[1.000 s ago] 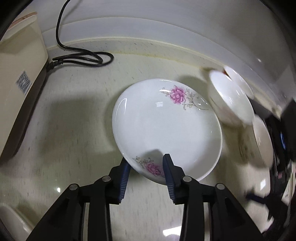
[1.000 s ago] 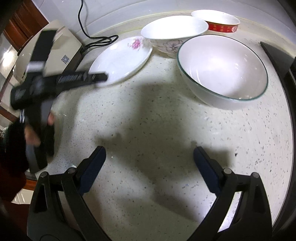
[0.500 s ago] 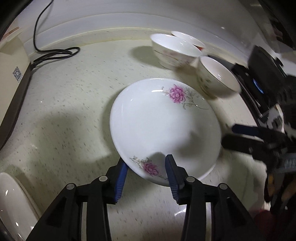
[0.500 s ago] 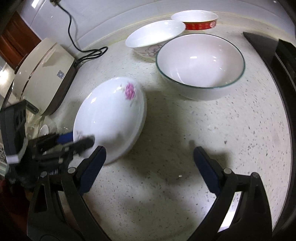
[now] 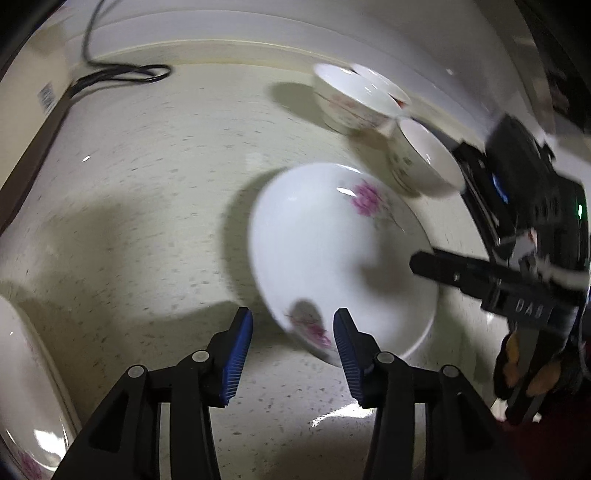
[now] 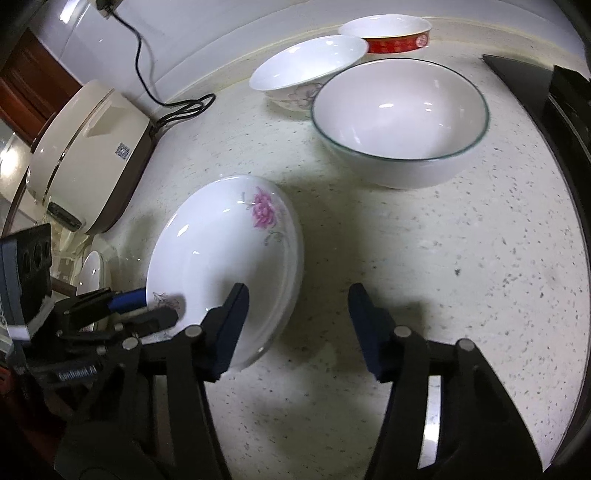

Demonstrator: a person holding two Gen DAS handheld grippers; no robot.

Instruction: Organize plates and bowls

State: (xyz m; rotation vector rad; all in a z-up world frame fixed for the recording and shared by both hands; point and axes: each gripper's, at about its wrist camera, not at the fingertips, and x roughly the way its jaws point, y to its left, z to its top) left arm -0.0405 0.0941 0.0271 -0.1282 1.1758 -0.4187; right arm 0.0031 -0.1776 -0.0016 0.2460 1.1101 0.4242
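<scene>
A white plate with pink flowers lies on the speckled counter. In the right wrist view the plate shows a doubled rim at its right edge. My left gripper has the plate's near rim between its blue pads. Its jaws are opening, and a gap shows beside the left pad. In the right wrist view the left gripper reaches in from the left. My right gripper is closing, its left finger over the plate's near right edge and its right finger over bare counter. One right finger lies across the plate.
Behind the plate stand a large green-rimmed bowl, a floral bowl and a red-banded bowl. A cream rice cooker with its black cord fills the left. A dark stovetop borders the right. Another white dish sits at the left.
The left gripper carried the plate from beside the rice cooker toward the bowls and in front of the right gripper. The right jaws have narrowed by about half.
</scene>
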